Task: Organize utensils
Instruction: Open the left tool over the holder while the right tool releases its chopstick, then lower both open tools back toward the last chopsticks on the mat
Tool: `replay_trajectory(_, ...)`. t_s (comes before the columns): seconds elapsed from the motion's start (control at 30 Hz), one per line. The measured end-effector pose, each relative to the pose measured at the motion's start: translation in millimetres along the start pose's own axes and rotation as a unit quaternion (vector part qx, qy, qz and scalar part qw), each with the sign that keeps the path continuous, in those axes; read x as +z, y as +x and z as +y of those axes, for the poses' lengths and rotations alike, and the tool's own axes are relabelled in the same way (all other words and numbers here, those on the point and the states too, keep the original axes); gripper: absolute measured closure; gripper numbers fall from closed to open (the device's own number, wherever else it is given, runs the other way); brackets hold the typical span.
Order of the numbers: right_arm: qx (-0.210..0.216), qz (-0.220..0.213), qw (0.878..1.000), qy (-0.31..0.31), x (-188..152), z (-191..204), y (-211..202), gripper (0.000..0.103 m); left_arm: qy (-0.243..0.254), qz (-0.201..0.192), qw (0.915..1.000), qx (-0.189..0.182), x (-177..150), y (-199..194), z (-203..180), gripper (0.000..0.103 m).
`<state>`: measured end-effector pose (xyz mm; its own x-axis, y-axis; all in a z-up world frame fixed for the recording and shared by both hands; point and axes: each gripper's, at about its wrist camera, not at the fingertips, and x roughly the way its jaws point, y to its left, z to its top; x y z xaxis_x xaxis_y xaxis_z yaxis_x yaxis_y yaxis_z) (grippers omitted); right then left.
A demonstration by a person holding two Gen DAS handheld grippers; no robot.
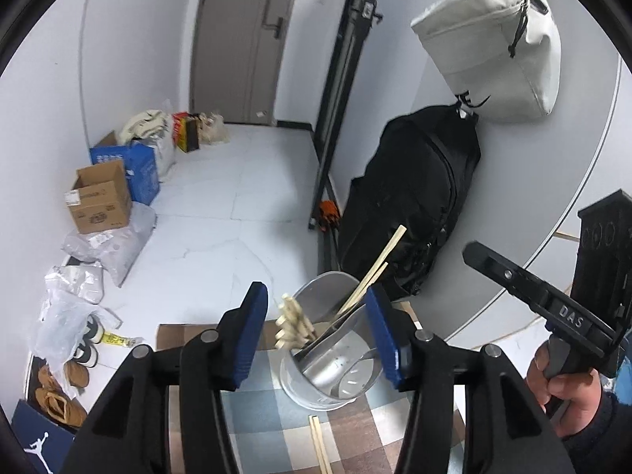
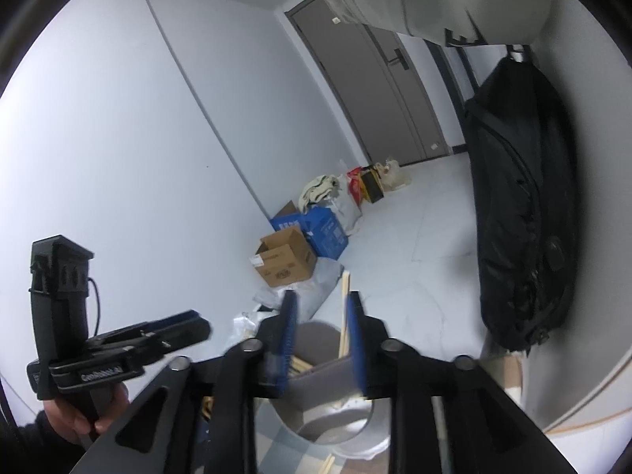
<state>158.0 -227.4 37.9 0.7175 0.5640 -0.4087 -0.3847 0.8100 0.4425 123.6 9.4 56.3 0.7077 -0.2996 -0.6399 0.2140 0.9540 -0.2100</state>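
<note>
Both grippers stand apart and empty over the metal utensil holder (image 1: 335,359) on the checked worktop (image 1: 268,407): left gripper (image 1: 320,335), right gripper (image 2: 322,339). Chopsticks (image 1: 371,272) lean inside; one pair (image 1: 320,442) lies beside it, best pinched mid-length and dropped in upright.

"DAS" on the right tongs (image 1: 478,254); "GenRobot.AI" on the left tongs (image 2: 197,326); Jordan logo on blue box (image 1: 37,440).

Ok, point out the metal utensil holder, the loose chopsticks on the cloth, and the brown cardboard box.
metal utensil holder (image 1: 347,389), left wrist view, inner wall.
loose chopsticks (image 1: 318,438), left wrist view, mid-shaft, on checked cloth.
cardboard box (image 1: 103,207), left wrist view, front face.
</note>
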Motion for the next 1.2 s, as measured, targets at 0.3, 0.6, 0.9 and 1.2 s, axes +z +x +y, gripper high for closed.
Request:
replay_trajectory(0.3,0.003,-0.001,1.0,-0.005,-25.2,18.3,-25.2,0.04,-0.005,-0.03,0.999,0.034,-19.5,-22.7,-6.8,0.041)
replay_trajectory(0.6,-0.005,0.012,1.0,0.001,-57.7,32.2,-48.5,0.03,-0.01,-0.051,0.9966,0.064,-43.4,-43.0,-13.2,0.027)
replay_trajectory(0.9,-0.018,0.018,1.0,0.0,-87.0,45.4,-63.8,0.012,-0.001,-0.065,0.9947,0.079,-72.2,-54.9,-17.3,0.023)
replay_trajectory(1.2,-0.063,0.035,0.997,0.008,-119.2,45.3,-60.0,0.0,-0.023,-0.047,0.9955,0.079,-103.6,-40.2,-6.2,0.017)
